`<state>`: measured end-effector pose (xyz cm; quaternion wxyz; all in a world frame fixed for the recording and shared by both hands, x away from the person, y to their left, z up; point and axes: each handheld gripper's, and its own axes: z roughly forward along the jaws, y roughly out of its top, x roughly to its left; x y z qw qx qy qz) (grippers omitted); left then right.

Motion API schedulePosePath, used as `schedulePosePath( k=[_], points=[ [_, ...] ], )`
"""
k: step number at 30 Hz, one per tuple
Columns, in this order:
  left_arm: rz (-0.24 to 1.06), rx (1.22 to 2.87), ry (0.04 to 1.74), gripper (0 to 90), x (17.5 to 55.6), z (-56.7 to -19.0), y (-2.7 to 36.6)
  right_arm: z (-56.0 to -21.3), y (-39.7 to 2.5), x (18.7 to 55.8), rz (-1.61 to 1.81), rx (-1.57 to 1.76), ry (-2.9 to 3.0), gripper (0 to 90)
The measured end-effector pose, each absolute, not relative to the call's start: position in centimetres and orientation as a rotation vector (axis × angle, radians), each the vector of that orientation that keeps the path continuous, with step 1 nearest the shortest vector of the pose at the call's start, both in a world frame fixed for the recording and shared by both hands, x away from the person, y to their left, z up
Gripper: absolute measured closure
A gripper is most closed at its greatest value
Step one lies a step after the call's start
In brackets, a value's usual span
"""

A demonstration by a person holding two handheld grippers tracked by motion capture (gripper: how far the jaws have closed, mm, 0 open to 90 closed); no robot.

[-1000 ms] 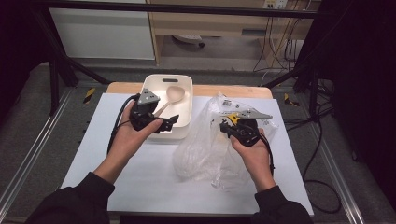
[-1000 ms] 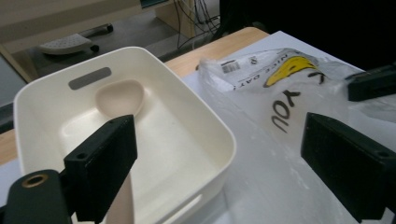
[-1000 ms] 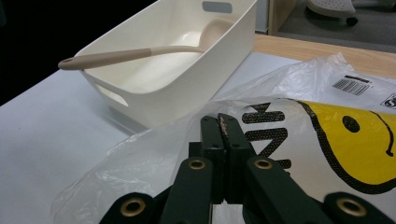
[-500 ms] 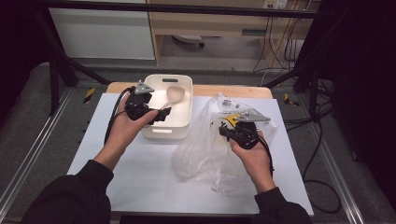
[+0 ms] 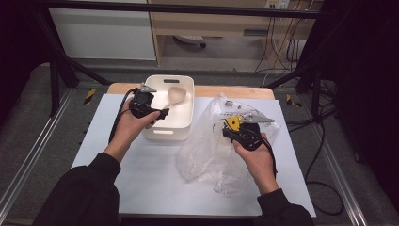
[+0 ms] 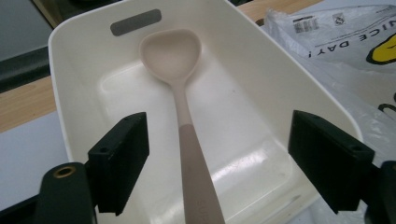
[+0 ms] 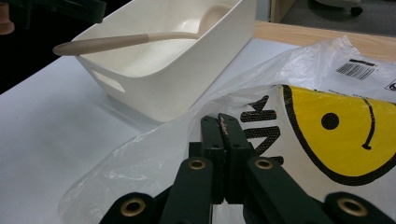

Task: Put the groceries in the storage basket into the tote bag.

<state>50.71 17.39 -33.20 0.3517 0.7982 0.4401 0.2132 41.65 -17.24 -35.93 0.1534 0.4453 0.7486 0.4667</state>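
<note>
Over the white tub (image 6: 84, 42), my left gripper (image 6: 219, 163) is wide open around the spoon (image 6: 180, 93); my right gripper (image 7: 223, 122) pinches the bag (image 7: 327, 107).

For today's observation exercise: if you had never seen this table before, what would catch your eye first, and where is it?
Probably the yellow smiley face printed on the clear plastic bag at the table's right side, where the right gripper is shut on the bag. Next, the beige spoon lying in the white tub at the far middle, its handle sticking out over the near rim between the jaws of the open left gripper.
</note>
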Motion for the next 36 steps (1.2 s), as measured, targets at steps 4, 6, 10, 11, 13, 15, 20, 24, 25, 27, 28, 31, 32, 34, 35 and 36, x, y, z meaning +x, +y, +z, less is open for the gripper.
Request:
schedulePosePath(
  k=[4,6,10,11,13,15,20,24,25,27,28,31,32,34,35,36],
  points=[
    [0.531,2.094,1.172,25.1,51.3,-34.0,17.4,-35.9,-17.3,41.6,1.34,1.276,2.149,90.0],
    [0.522,2.108,1.181,27.3,51.6,-34.4,17.2,-35.9,-17.3,41.6,1.342,1.275,2.15,90.0],
    [0.512,2.129,1.182,32.3,52.0,-35.0,16.8,-35.9,-17.3,41.6,1.344,1.275,2.151,90.0],
    [0.512,2.128,1.185,33.2,52.0,-35.1,16.8,-35.9,-17.3,41.6,1.342,1.273,2.153,90.0],
    [0.501,2.12,1.201,35.2,52.1,-35.4,16.8,-35.9,-17.4,41.7,1.343,1.276,2.152,90.0],
    [0.498,2.122,1.207,37.4,52.2,-35.6,16.8,-35.9,-17.5,41.7,1.342,1.278,2.151,90.0],
    [0.495,2.131,1.21,41.9,52.3,-35.9,16.7,-36.0,-17.6,41.7,1.342,1.281,2.15,90.0],
    [0.496,2.134,1.22,45.3,52.4,-36.0,16.6,-36.0,-17.7,41.8,1.341,1.289,2.152,90.0],
    [0.492,2.137,1.224,45.9,52.4,-36.1,16.6,-36.1,-17.7,41.8,1.34,1.29,2.152,90.0],
    [0.489,2.138,1.225,47.0,52.4,-36.2,16.7,-36.1,-17.7,41.8,1.34,1.295,2.15,90.0],
    [0.482,2.136,1.228,47.8,52.5,-36.3,16.7,-36.1,-17.8,41.8,1.34,1.293,2.151,90.0],
    [0.479,2.133,1.237,49.6,52.5,-36.5,16.9,-36.1,-17.8,41.8,1.339,1.291,2.152,90.0],
    [0.47,2.13,1.239,50.3,52.5,-36.5,16.9,-36.1,-17.8,41.8,1.339,1.289,2.153,90.0],
    [0.458,2.135,1.246,51.3,52.5,-36.6,17.0,-36.1,-17.8,41.8,1.338,1.291,2.154,90.0],
    [0.456,2.137,1.248,52.1,52.6,-36.7,17.0,-36.1,-17.8,41.8,1.338,1.291,2.154,90.0],
    [0.454,2.139,1.249,52.6,52.6,-36.7,17.0,-36.1,-17.8,41.8,1.338,1.291,2.154,90.0]
  ],
)
